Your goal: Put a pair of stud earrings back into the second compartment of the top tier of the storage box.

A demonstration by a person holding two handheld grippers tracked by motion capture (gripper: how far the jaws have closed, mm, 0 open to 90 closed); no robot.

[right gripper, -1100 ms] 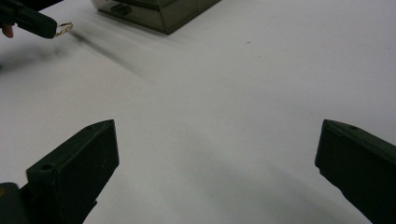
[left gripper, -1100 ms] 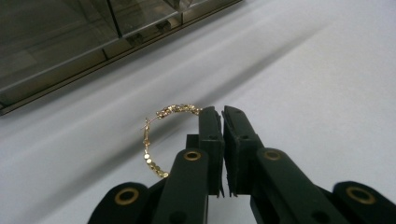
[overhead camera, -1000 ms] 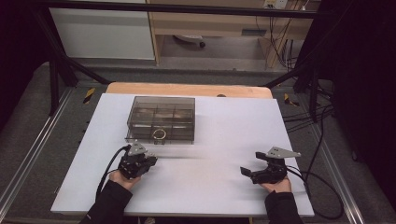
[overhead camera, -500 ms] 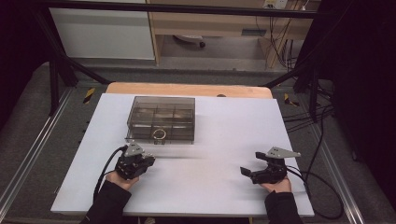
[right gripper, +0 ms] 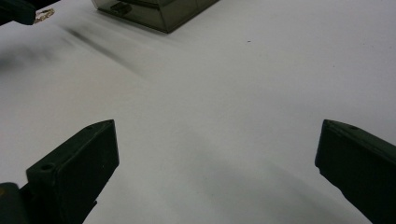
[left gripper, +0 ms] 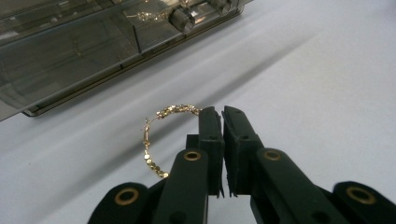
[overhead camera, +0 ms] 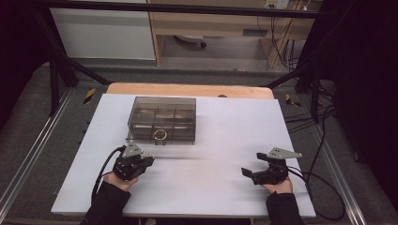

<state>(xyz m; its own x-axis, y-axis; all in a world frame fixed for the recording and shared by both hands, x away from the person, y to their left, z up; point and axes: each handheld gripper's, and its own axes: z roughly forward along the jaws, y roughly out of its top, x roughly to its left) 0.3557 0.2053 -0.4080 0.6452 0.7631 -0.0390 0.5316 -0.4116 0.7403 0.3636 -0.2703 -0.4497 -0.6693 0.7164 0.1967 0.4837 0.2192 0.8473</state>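
White tabletop (overhead camera: 211,140) stretches across the high view, and the smoked clear plastic compartment box (overhead camera: 162,119) sits in its upper left part, a gold ring-shaped piece visible inside at its near wall. Down in the lower left of that view the left gripper (overhead camera: 145,158) points up toward the box, stopping just short of its front edge. From the left gripper view, the jaws are pressed together on the thin gold sequined hoop earring (left gripper: 161,135), pinching its top right arc; the rest of the hoop hangs out to the left of the tips, toward the middle left of the frame, its plane seemingly close to flat over the table. The box's front wall runs across the upper left of that view, ahead of the jaws, so I'd say the coming move is a short carry forward and up over that wall. Over in the lower right of the high view, the right gripper (overhead camera: 251,173) rests with jaws spread wide, nothing between them, well apart from the box, so the left hand is clearly nearer
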